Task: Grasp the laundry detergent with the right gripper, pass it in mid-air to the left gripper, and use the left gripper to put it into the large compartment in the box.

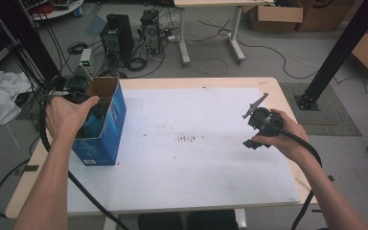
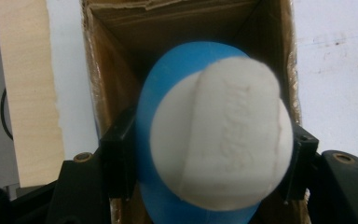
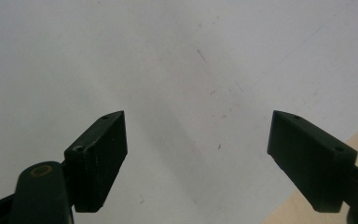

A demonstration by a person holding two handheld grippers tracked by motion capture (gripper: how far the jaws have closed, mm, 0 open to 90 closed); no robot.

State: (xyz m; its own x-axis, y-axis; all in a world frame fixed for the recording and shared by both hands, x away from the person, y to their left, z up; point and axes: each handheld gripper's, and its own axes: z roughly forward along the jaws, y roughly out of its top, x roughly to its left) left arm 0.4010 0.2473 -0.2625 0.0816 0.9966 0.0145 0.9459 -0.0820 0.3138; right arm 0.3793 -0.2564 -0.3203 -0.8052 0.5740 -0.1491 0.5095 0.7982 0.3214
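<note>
Clamping the left hand-held gripper on a blue bottle with a white cap inside the blue carton; holding the right hand-held gripper agape, right of the carton. Risking snagging and tipping the carton. Resting on a scuffed white tabletop; beyond the carton, computer towers and boxes.

Light is even and soft, indoor — no hard glare on the white board. Between the right gripper fingers lies a faint diffuse shadow. The white cap between the left fingers is blurred, too close — edges soft.
</note>
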